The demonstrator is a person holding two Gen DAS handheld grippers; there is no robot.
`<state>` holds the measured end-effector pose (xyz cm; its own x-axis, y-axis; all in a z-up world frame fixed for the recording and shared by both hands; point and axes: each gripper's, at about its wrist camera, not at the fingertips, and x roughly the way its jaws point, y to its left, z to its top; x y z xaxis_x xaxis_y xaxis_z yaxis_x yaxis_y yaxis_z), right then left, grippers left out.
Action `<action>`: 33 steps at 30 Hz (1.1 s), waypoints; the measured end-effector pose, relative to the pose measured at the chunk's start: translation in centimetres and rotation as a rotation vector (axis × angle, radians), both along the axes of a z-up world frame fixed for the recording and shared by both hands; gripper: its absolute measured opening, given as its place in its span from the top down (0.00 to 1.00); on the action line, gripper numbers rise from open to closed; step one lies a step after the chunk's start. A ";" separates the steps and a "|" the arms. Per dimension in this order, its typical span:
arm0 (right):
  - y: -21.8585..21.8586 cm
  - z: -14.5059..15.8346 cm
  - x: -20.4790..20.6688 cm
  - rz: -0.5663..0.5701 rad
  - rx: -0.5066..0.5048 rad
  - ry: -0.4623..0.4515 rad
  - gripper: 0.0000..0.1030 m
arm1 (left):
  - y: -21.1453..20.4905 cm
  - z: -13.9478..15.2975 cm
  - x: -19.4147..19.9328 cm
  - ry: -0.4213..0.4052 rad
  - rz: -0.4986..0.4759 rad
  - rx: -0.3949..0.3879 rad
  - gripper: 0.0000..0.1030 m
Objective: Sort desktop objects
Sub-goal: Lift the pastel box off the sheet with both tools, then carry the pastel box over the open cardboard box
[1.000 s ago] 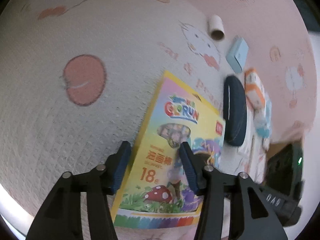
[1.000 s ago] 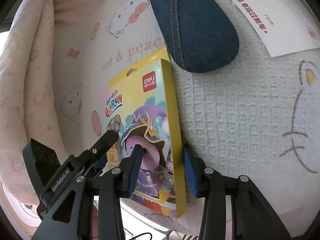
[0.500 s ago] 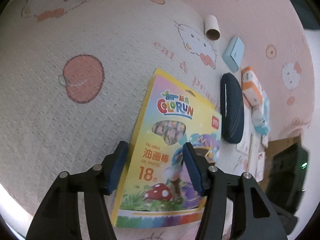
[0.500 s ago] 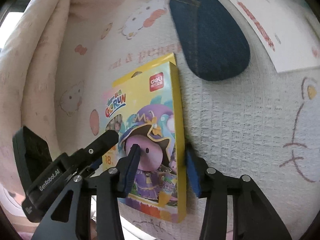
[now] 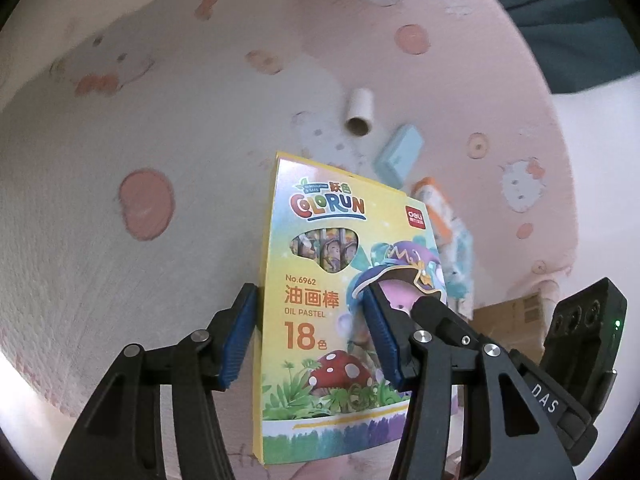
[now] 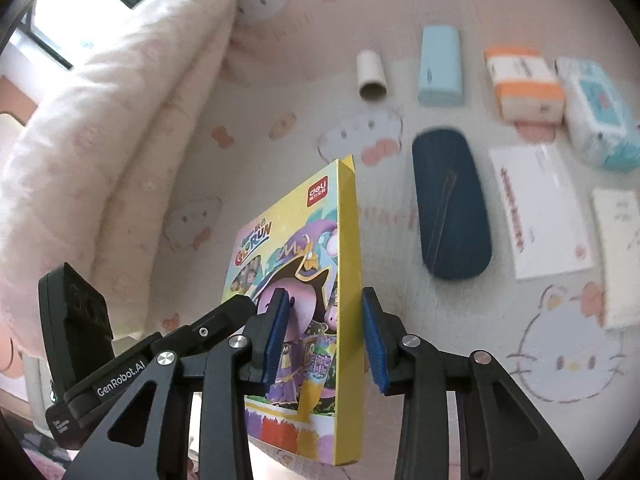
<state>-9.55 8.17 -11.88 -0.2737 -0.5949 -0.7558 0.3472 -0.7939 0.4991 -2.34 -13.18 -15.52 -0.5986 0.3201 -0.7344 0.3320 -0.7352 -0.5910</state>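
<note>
A yellow Colorun oil pastel box (image 5: 332,300) is lifted off the pink cartoon-print blanket (image 5: 160,128) and tilted. My left gripper (image 5: 310,336) straddles its near left part, jaws at the left edge and the front face. My right gripper (image 6: 324,340) straddles the box's right edge (image 6: 348,300), its jaws on either side of the box. Both grippers appear to pinch the box together. The right gripper's body shows in the left wrist view (image 5: 576,344).
On the blanket beyond lie a cardboard tube (image 6: 371,76), a light blue box (image 6: 440,66), an orange-and-white box (image 6: 524,84), a wipes pack (image 6: 600,116), a dark blue denim case (image 6: 450,204), a white card (image 6: 540,212) and a white pad (image 6: 620,256). A rolled blanket edge (image 6: 100,140) rises on the left.
The pastel box has risen off the blanket between both grippers and stands more upright. Both cameras have pulled back, so more of the objects beyond show.
</note>
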 end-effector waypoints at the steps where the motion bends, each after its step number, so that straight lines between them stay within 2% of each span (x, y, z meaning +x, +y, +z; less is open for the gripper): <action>1: 0.3 0.4 0.1 -0.008 -0.007 0.009 0.67 | 0.4 0.7 -0.1 0.018 -0.008 -0.013 0.44; 11: 2.9 5.6 1.0 -0.057 -0.075 0.115 0.67 | 2.4 5.9 0.4 0.155 -0.053 -0.054 0.46; 18: 4.0 10.2 1.6 -0.080 -0.111 0.205 0.67 | 3.8 10.5 -0.2 0.267 -0.079 -0.088 0.46; 23: 5.9 12.3 2.2 -0.115 -0.125 0.253 0.67 | 5.5 13.5 -0.6 0.342 -0.115 -0.091 0.46; 28: 7.8 14.3 2.8 -0.149 -0.139 0.301 0.67 | 7.3 15.2 -0.8 0.393 -0.150 -0.105 0.46; 33: 9.5 16.0 3.2 -0.182 -0.149 0.343 0.67 | 8.6 15.8 -1.3 0.396 -0.169 -0.103 0.46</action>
